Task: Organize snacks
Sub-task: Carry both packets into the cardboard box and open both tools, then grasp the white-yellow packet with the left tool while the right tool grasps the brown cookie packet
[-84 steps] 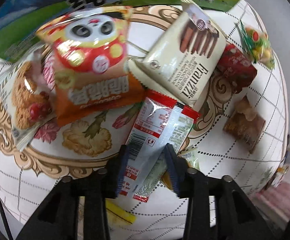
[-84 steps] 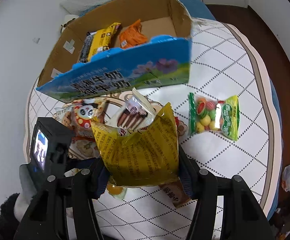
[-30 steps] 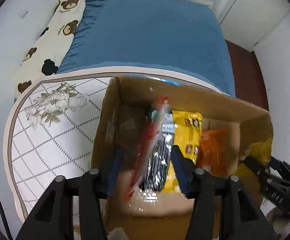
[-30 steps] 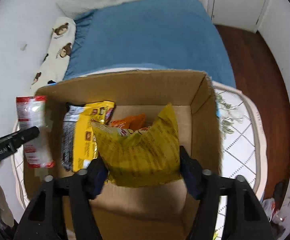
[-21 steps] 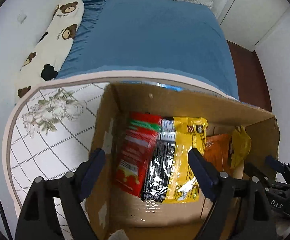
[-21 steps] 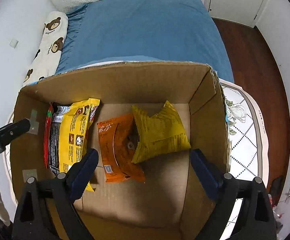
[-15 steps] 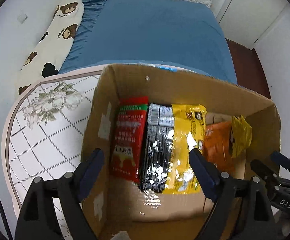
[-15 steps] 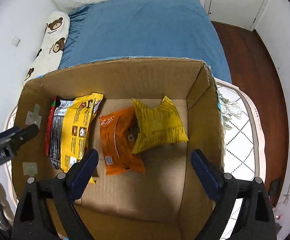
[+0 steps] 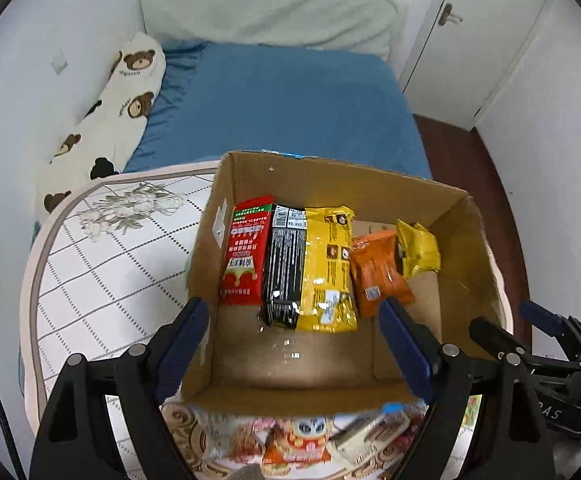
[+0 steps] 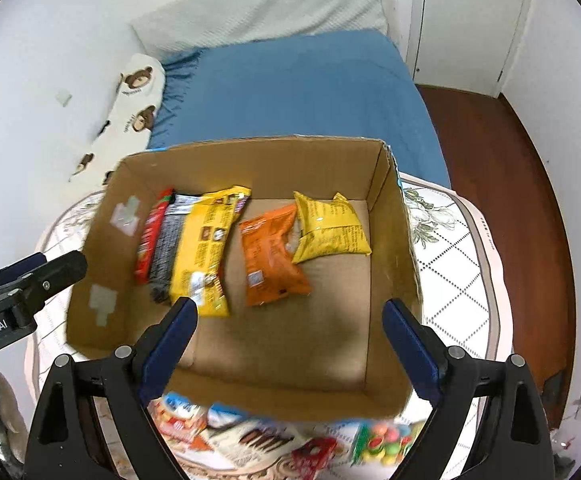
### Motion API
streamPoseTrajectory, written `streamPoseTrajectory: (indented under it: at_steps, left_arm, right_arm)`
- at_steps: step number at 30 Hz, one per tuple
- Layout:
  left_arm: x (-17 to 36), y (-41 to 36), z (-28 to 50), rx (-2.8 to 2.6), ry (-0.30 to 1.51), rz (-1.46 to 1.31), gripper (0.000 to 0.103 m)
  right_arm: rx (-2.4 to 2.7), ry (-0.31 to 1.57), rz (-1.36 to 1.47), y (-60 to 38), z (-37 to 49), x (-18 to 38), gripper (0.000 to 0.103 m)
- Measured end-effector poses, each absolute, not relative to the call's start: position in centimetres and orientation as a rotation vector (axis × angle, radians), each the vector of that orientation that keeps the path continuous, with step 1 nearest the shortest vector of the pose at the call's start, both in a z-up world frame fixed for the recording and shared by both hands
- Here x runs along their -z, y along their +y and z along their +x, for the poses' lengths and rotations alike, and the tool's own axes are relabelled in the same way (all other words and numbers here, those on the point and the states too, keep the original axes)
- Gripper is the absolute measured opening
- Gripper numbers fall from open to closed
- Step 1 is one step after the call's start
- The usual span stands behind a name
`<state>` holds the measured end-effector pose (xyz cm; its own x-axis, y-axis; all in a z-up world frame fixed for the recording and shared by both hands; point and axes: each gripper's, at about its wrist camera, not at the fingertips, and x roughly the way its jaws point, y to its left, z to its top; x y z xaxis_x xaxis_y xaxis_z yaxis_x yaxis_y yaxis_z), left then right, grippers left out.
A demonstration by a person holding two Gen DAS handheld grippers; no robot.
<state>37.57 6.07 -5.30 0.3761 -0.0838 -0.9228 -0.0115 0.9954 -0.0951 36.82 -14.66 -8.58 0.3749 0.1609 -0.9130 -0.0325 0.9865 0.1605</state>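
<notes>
An open cardboard box stands on the table. Inside lie a red packet, a black packet, a long yellow packet, an orange packet and a small yellow bag. My left gripper is open and empty above the box's near side. My right gripper is open and empty above the box. Each gripper shows at the edge of the other's view.
More snacks lie on the table in front of the box: a panda bag, a biscuit pack, a red pack and a candy bag. A blue bed with a bear pillow lies behind.
Both grippers opened over the box: the left let go of the red packet, the right of the small yellow bag. Both have since pulled back and up.
</notes>
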Motion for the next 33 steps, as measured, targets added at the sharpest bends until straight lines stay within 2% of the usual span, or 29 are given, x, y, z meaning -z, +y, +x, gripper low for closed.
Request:
streamPoseTrajectory:
  at_steps: [5,8,11,17,21,30,31,33]
  left_arm:
    - [3.8,6.6,32.3,0.069,1.158,-0.06,0.087]
    - [4.7,6.9,28.6,0.088,1.181,0.007,0.087]
    - [7.8,6.9,24.2,0.111,1.248,0.129,0.087]
    - [17.5,6.5,15.5,0.2,1.501,0.341,0.087]
    - [21.0,6.0,12.2,0.24,1.574,0.461,0.087]
    - [25.1,6.8,12.1,0.17,1.635,0.577,0.087]
    - [25.4,7.4,12.8,0.125,1.636,0.551,0.087]
    - [25.7,9.0,14.5,0.04,1.642,0.458,0.087]
  right_arm:
    - [-0.164,1.171,0.17,-14.1,31.8,7.2,0.096]
    - [-0.183,1.213,0.18,-13.9,27.9,8.4,0.096]
    - [-0.193,1.296,0.178,-13.9,24.3,11.2,0.096]
    - [-0.153,1.485,0.151,-14.5,18.8,19.2,0.096]
    - [-0.119,1.576,0.069,-14.6,17.4,23.1,0.096]
    - [-0.039,1.651,-0.01,-15.4,16.0,28.0,0.096]
    - [-0.031,1.643,-0.004,-15.5,15.9,28.0,0.094]
    - [-0.003,1.621,0.011,-15.7,15.6,27.8,0.085]
